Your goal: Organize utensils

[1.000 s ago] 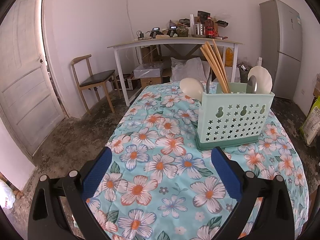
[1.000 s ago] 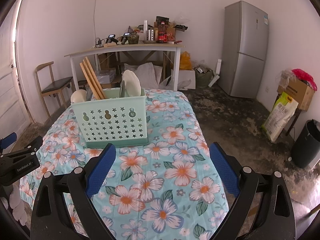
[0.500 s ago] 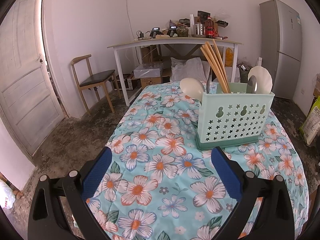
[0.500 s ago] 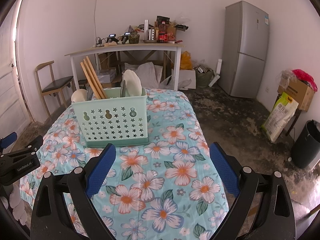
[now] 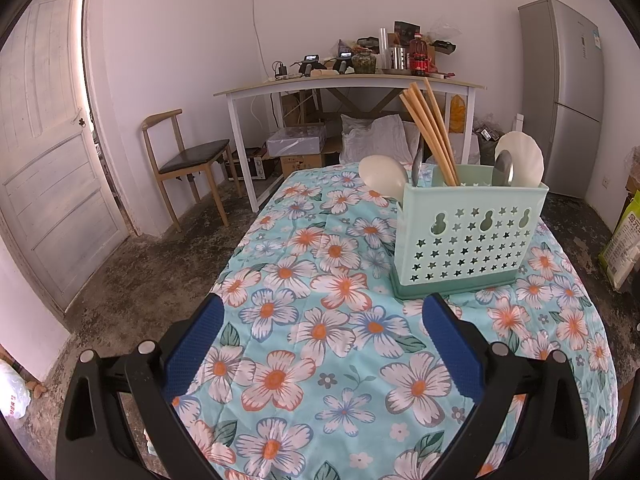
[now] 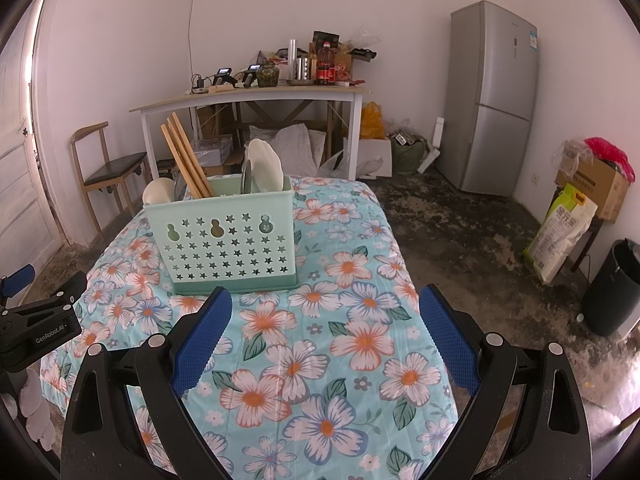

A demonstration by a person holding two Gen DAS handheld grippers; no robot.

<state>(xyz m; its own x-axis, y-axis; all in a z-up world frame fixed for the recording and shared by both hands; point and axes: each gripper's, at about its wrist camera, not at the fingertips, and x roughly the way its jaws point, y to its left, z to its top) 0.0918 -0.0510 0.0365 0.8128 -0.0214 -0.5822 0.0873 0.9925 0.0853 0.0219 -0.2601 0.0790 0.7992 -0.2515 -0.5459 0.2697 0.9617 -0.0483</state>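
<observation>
Utensil caddy [image 5: 470, 236] on floral tablecloth [image 5: 320, 320], concrete floor [image 6: 460, 240]

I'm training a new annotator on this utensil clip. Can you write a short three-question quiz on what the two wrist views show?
1. True or false: the left hand-held gripper holds a spoon.
2. Which utensils lean tallest out of the mint-green perforated plastic caddy? A) the tan wooden chopsticks B) the white ceramic spoon C) a black ladle
3. Fill in: the caddy stands on the ____-patterned tablecloth.

Key: 1 false, both it and the right hand-held gripper are open and empty; 2 A; 3 flower.
</observation>
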